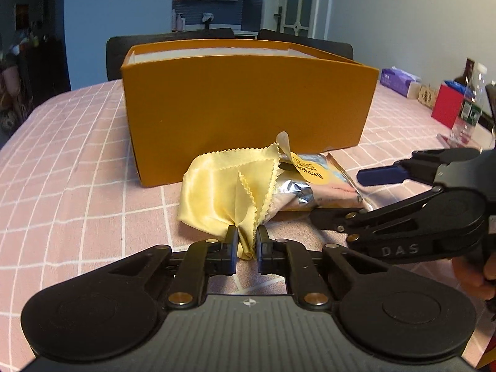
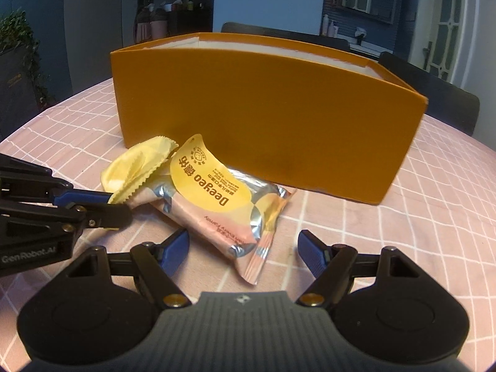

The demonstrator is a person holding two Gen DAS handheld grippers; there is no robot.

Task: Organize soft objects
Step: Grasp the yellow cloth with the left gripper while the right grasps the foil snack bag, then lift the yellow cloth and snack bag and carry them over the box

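A yellow cloth [image 1: 223, 186] with zigzag edges lies crumpled on the pink checked tablecloth [image 1: 77, 170], just in front of an open orange box [image 1: 248, 108]. My left gripper [image 1: 247, 232] is shut on the cloth's near fold. Beside the cloth, partly under it, lies a silver and pink wipes packet [image 1: 325, 183] with a yellow label. In the right wrist view the packet [image 2: 223, 204] lies between the blue pads of my right gripper [image 2: 244, 238], which stands open and does not touch it. The cloth [image 2: 136, 167], left gripper [image 2: 114, 204] and box [image 2: 263, 108] show there too.
At the far right of the table stand a purple tissue pack [image 1: 400, 80], a red box [image 1: 446, 108] and a plastic bottle [image 1: 469, 108]. Dark chairs [image 1: 170, 40] stand behind the orange box. My right gripper [image 1: 344, 197] reaches in from the right.
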